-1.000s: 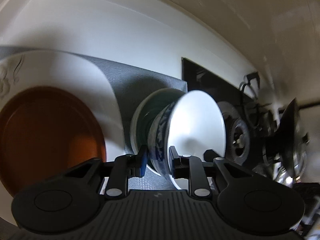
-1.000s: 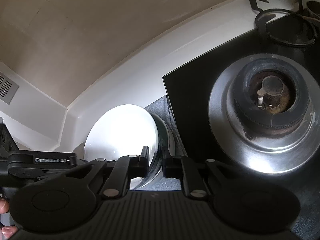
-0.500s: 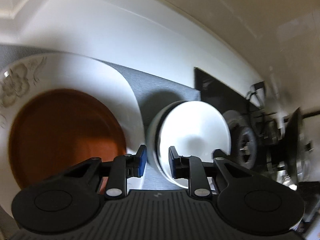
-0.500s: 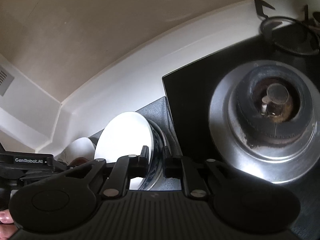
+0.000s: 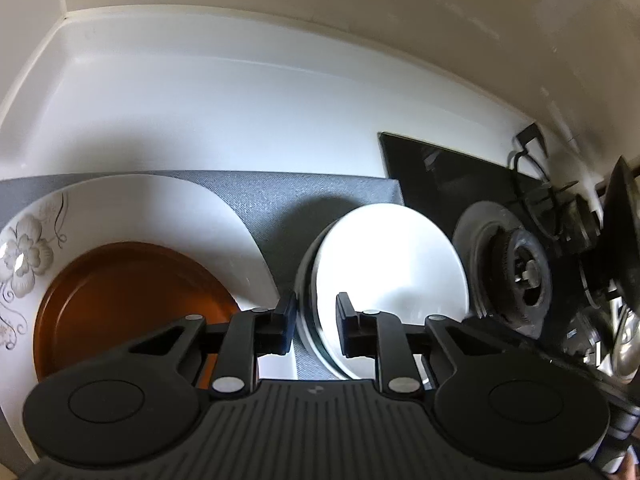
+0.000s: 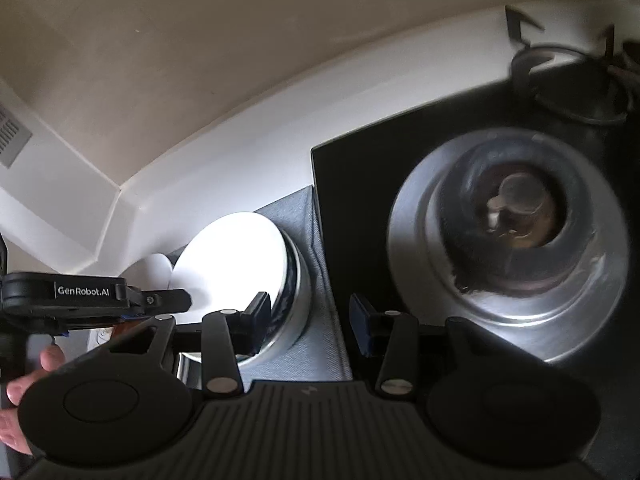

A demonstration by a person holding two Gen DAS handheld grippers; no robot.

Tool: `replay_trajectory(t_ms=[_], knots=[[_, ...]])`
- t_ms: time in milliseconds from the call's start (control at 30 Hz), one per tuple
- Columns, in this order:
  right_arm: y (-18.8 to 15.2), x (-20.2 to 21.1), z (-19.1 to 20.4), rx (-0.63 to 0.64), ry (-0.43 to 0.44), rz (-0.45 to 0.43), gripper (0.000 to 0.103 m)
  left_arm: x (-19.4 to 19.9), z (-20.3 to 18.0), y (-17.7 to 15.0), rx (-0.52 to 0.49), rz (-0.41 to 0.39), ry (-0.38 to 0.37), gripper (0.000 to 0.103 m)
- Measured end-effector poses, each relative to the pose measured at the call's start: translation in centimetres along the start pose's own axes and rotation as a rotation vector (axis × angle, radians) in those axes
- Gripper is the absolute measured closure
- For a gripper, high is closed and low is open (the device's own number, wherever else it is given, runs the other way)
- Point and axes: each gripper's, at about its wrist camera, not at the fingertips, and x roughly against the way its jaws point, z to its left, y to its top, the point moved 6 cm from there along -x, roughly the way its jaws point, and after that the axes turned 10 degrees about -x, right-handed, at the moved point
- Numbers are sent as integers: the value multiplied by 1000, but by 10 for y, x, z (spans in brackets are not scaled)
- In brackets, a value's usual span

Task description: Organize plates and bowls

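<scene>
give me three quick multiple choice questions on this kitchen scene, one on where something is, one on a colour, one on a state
1. Where do the stacked bowls stand?
A. on the stove burner
B. on the grey mat, between the floral plate and the stove
C. inside the brown dish

2. What colour is the dish lying on the floral plate?
A. brown
B. green
C. blue

3. How is the right gripper now?
A. shut on the bowl rim
B. shut on nothing
C. open, with bare mat between the jaws

Answers:
1 B: the left wrist view shows the stack on the grey mat, with the plate on one side and the stove burner on the other.
2 A: it is orange-brown against the white plate.
3 C: the jaws have just been opening and stand apart beside the stack, gripping nothing.
</scene>
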Motion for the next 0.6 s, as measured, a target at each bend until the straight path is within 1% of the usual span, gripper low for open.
replay_trajectory(t_ms=[133,200,233,300,333,367,467,533,600], knots=[[0,-14,7,-31,44,28,50,-6,-3,2,-38,21,31,83],[-4,-21,7,-52,39,41,50,-7,-5,2,-61,27,59,88],[-6,-23,7,-61,41,44,51,-7,-6,2,-64,27,65,88],[-10,-26,9,-71,76,50,53,-6,-8,0,-81,27,78,88],[-12,-25,9,-55,65,43,59,-5,-9,-2,-90,26,81,88],[-13,-24,9,-35,41,37,71,-4,-11,-4,-103,26,85,87],[-16,-19,9,-8,17,49,74,-3,-20,-13,-165,32,96,87],[-21,-14,12,45,-5,53,74,-2,-24,-17,-178,37,102,87],[-26,-10,13,97,-18,48,73,-3,-28,-18,-200,23,117,87]])
